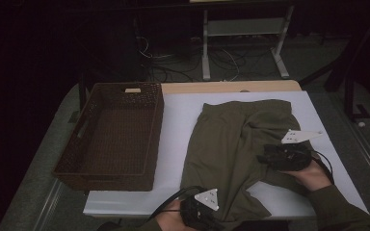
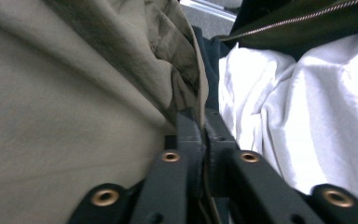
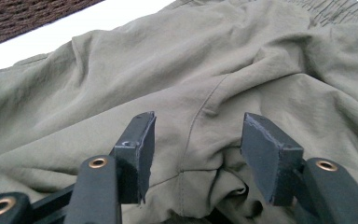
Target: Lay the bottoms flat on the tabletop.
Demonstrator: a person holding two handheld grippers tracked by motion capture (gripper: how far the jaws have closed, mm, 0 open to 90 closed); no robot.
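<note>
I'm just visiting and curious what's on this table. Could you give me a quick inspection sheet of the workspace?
Surface: white table, wooden strip along its far edge.
Job's things: olive shorts spread flat; brown basket beside them, nothing in it.
Clutter: nothing seen.
Grippers: left gripper shut on the shorts' near edge; right gripper open, fingers apart over the cloth.
Cables: black cable trails from the left gripper; more on the floor.
Surroundings: dark room, metal stand behind.

My table wears a white cover, a wooden strip bare along its far edge. Beyond it the room is dim: a metal frame stands over what look like tangled cables on grey floor.
</note>
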